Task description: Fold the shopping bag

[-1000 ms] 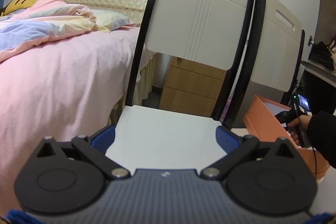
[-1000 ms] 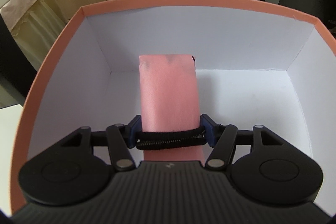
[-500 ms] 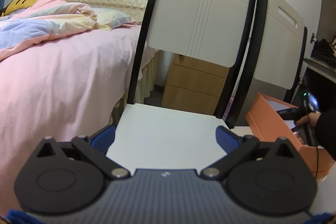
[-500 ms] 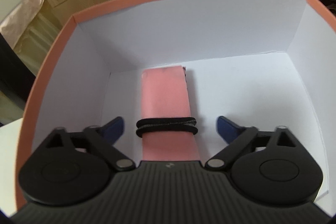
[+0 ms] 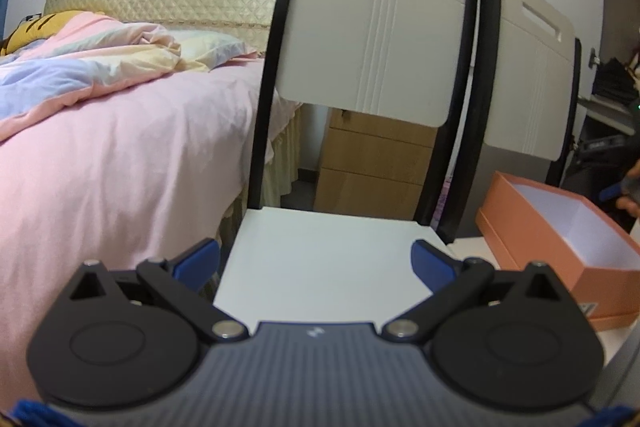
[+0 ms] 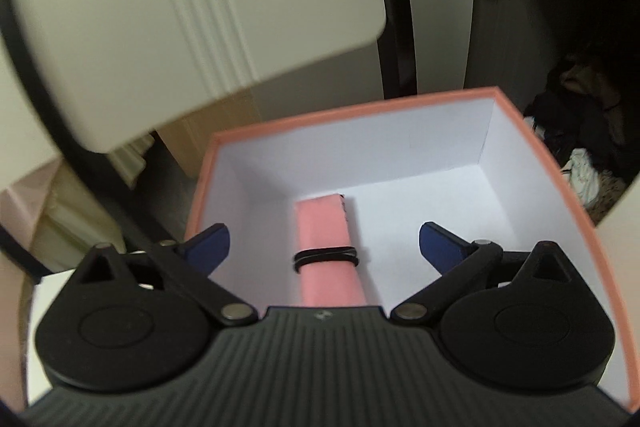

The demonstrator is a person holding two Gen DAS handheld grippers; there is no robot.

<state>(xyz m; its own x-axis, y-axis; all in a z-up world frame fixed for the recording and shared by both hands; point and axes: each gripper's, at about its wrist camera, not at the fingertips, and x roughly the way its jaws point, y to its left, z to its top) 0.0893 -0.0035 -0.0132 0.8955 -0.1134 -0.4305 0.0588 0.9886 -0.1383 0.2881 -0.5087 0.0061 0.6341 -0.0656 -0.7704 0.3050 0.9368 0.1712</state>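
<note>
The folded pink shopping bag (image 6: 326, 251), bound by a black elastic band (image 6: 325, 255), lies on the white floor of an orange box (image 6: 532, 147). My right gripper (image 6: 324, 247) is open above the box, its jaws apart on either side of the bag and clear of it. The orange box also shows in the left wrist view (image 5: 560, 227) at the right; the bag is hidden there. My left gripper (image 5: 316, 259) is open and empty over a white chair seat (image 5: 320, 259).
Two white chairs with black frames (image 5: 372, 39) stand side by side. A bed with pink bedding (image 5: 100, 147) is at the left. A wooden drawer unit (image 5: 372, 163) stands behind the chairs. A dark open cupboard (image 6: 560, 67) is beyond the box.
My right gripper let go of the pink bag, opened and has pulled back and up out of the box. The left gripper has stayed open over the chair seat.
</note>
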